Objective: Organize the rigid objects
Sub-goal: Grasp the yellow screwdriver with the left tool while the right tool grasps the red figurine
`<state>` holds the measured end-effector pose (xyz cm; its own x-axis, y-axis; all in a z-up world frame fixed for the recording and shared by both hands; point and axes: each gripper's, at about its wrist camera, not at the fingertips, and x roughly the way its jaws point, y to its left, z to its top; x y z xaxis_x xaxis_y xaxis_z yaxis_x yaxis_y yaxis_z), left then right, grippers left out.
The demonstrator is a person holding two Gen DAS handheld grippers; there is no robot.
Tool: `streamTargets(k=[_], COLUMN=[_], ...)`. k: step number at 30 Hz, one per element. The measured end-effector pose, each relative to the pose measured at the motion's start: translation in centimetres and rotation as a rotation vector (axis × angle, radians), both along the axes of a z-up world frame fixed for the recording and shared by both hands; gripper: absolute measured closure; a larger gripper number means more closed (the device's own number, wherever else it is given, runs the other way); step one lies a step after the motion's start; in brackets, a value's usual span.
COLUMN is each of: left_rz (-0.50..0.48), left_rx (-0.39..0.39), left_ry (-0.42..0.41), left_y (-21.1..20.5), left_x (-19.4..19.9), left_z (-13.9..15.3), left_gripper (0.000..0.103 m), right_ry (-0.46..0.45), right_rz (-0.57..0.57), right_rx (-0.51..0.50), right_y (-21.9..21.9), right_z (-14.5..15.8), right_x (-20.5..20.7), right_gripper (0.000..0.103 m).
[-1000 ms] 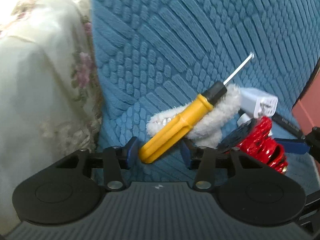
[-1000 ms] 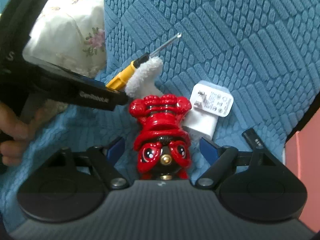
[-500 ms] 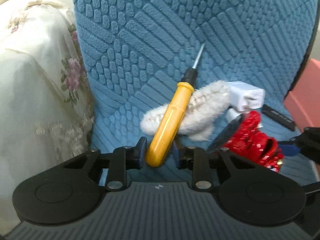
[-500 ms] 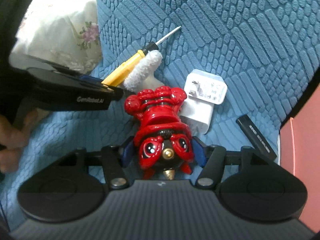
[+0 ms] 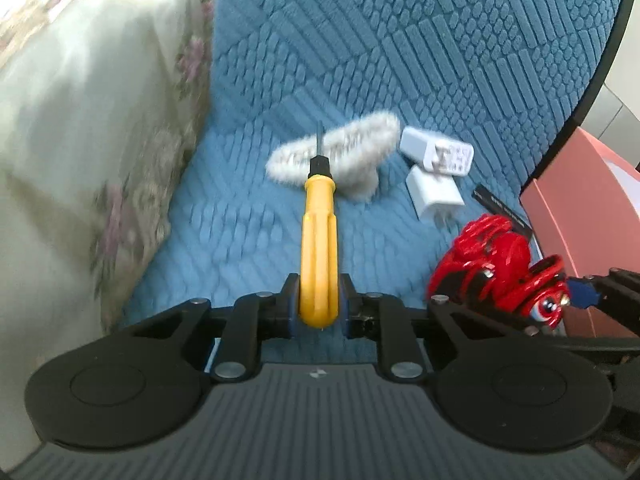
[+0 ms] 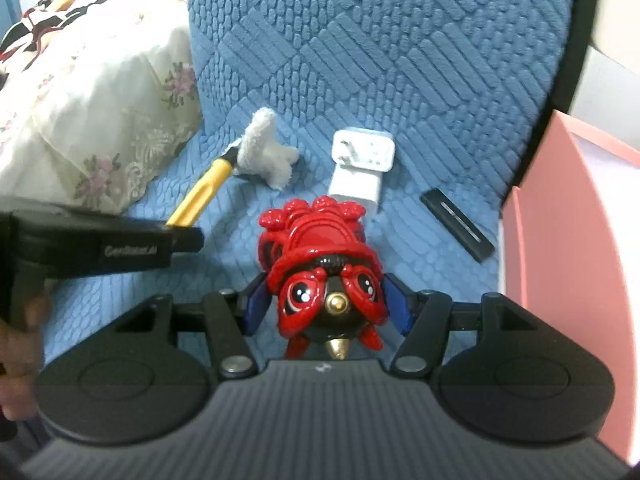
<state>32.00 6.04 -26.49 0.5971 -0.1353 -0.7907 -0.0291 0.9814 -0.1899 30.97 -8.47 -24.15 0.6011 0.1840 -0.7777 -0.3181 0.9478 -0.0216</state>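
My left gripper (image 5: 319, 305) is shut on the butt of a yellow-handled screwdriver (image 5: 318, 240), which points straight ahead above the blue quilted cushion (image 5: 420, 60); it also shows in the right wrist view (image 6: 200, 200). My right gripper (image 6: 328, 306) is shut on a red lion-dance figurine (image 6: 324, 264), held off the cushion; the figurine also shows in the left wrist view (image 5: 496, 264). A white fluffy cloth piece (image 5: 340, 152), two white chargers (image 5: 436, 176) and a black bar (image 6: 456, 224) lie on the cushion.
A cream floral bedcover (image 5: 80, 120) lies at the left. A pink box (image 6: 568, 240) stands at the right edge of the cushion. The left gripper's body (image 6: 100, 248) reaches in from the left in the right wrist view.
Both grippers closed on their objects and lifted them back. The screwdriver came off the fluffy cloth and turned to point straight ahead. The figurine rose away from the chargers.
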Motion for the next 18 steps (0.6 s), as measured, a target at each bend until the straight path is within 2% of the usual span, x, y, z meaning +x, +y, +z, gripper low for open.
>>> streamTargets(k=[11,18], left_rz=[0.045,0.058], left_rx=[-0.057,-0.084], left_ry=[0.025,0.045], left_y=[-1.3,-1.7], left_x=[-6.1,-8.4], left_z=[-0.2,-0.2], left_gripper=[0.080,0.080], right_ry=[0.011,0.064], right_rz=[0.002,-0.008], right_rx=[-0.012,-0.014], right_y=[-1.6,-2.2], right_z=[1.1,1.1], right_x=[-5.8,-8.2], right_gripper=[0.040,0.040])
